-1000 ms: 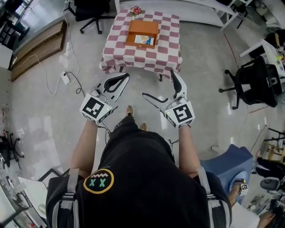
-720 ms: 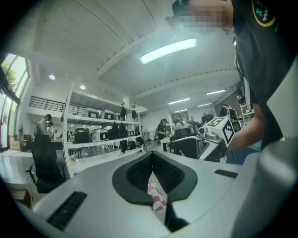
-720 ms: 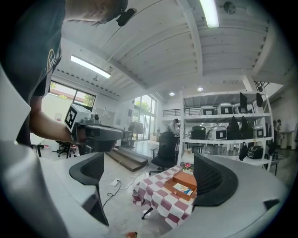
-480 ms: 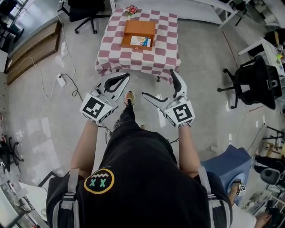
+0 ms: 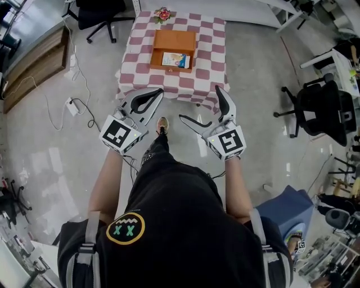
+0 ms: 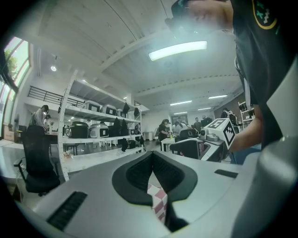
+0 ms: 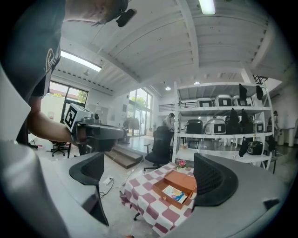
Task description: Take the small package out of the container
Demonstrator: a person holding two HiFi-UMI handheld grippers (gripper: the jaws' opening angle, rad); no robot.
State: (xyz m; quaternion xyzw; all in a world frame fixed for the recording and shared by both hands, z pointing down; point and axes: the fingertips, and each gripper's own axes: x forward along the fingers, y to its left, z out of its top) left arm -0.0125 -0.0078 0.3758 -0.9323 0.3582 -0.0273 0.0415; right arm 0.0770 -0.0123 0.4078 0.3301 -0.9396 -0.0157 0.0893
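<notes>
An orange open-top container [image 5: 174, 44] stands on a table under a red-and-white checkered cloth [image 5: 208, 56]. A small blue-and-white package [image 5: 172, 59] lies flat inside it. Both grippers hang in the air short of the table's near edge, above the floor. My left gripper [image 5: 159, 91] is shut with nothing in it; in its own view the left gripper [image 6: 152, 157] shows only a strip of cloth through the gap. My right gripper [image 5: 199, 104] is open and empty. The right gripper [image 7: 151, 179] frames the container [image 7: 182, 180] and package [image 7: 175, 194] between its jaws.
A small flower pot [image 5: 163, 13] sits at the table's far edge. Office chairs stand at the far left [image 5: 93, 17] and at the right [image 5: 320, 107]. A power strip with cables [image 5: 71, 106] lies on the floor at left, beside wooden steps [image 5: 31, 67].
The person has walked toward the table, so it sits nearer and lower in the head view. Both grippers keep their pose, left shut and right open.
</notes>
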